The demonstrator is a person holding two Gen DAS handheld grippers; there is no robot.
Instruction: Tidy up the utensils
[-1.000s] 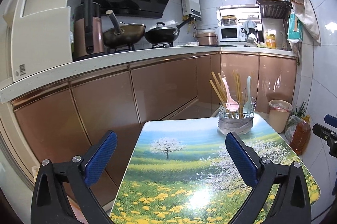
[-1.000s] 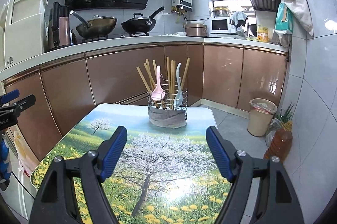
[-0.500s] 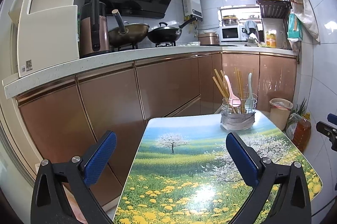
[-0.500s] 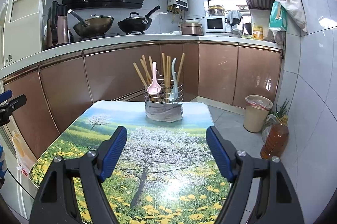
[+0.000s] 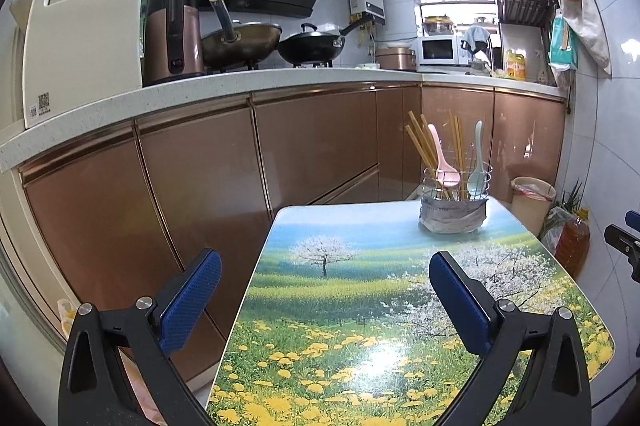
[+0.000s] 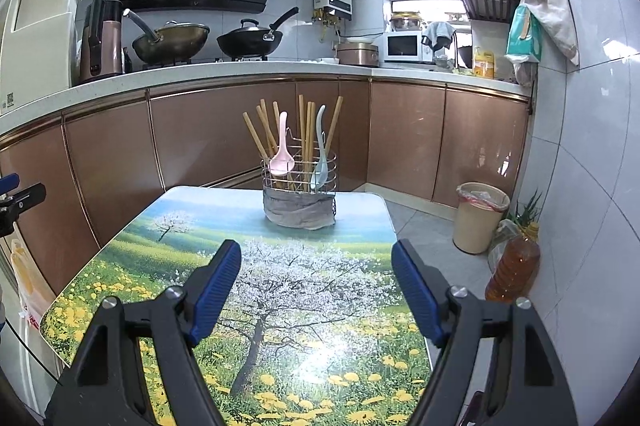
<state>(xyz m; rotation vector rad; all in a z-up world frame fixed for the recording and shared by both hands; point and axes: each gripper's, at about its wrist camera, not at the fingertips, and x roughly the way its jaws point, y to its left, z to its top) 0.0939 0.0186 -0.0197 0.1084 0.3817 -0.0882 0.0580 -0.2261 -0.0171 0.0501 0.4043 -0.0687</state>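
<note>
The left hand-held gripper (image 5: pixel 324 302) has its two blue pads wide apart with nothing between them. The right hand-held gripper (image 6: pixel 316 290) is wide apart and empty too. The wire holder (image 6: pixel 299 185) stands at the far end of the surface (image 6: pixel 132 266), straight ahead of the right one, which looks nearer. In it stand about nine wooden chopsticks (image 6: pixel 306 141), one pink spoon (image 6: pixel 281 153) and one blue spoon (image 6: pixel 320 161), all upright
</note>
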